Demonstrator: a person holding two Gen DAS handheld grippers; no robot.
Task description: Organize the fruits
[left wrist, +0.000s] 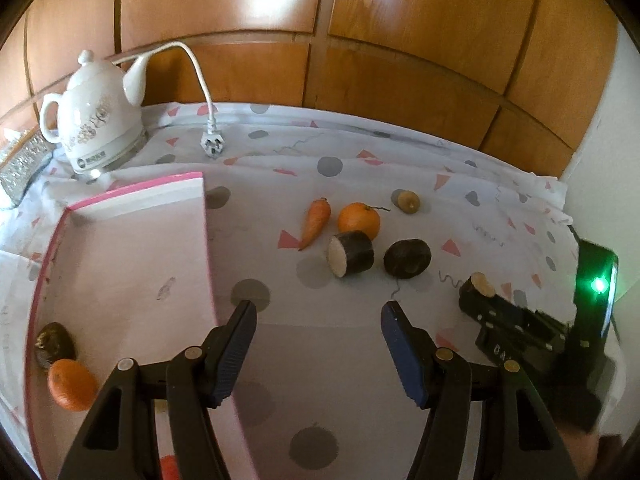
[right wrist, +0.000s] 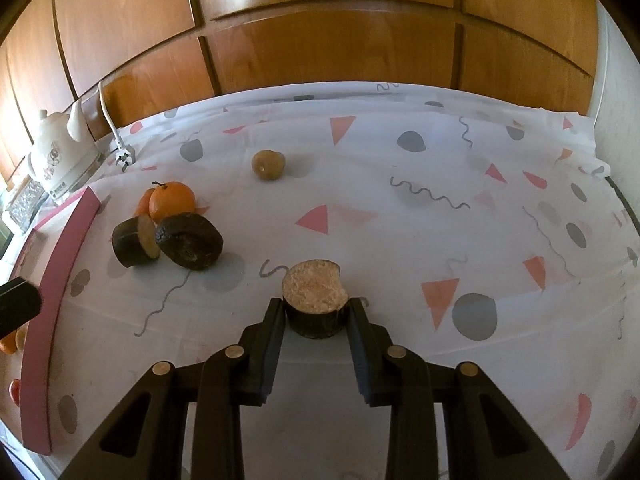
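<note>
Right gripper (right wrist: 316, 310): levelled low over the patterned tablecloth (right wrist: 400, 216), pointed toward the wood-panelled wall (right wrist: 320, 40), fingers clenched on a dark-skinned cut chunk (right wrist: 314, 300), pale cut face turned up, held right at the fingertips.

Left gripper (left wrist: 318, 312): hovered above the cloth, tilted downward, fingers spread wide and grasping nothing; only bare cloth between them.

Counted ahead of the left fingers: one carrot (left wrist: 316, 222), one mandarin (left wrist: 359, 220), two dark cut chunks, one lying on its side with pale face showing (left wrist: 351, 254) and touching the mandarin, one beside it (left wrist: 407, 259); farther on, one small brownish round fruit (left wrist: 408, 201), apart from the rest.

Left of the left fingers: a pink tray (left wrist: 132, 248), its edge just beside the left finger, holding one more mandarin (left wrist: 71, 384) and one dark brown fruit (left wrist: 54, 344), the two touching.

Far left, near the wall: one white ceramic kettle (left wrist: 96, 120), and one white plug (left wrist: 210, 144) lying loose on the cloth.
</note>
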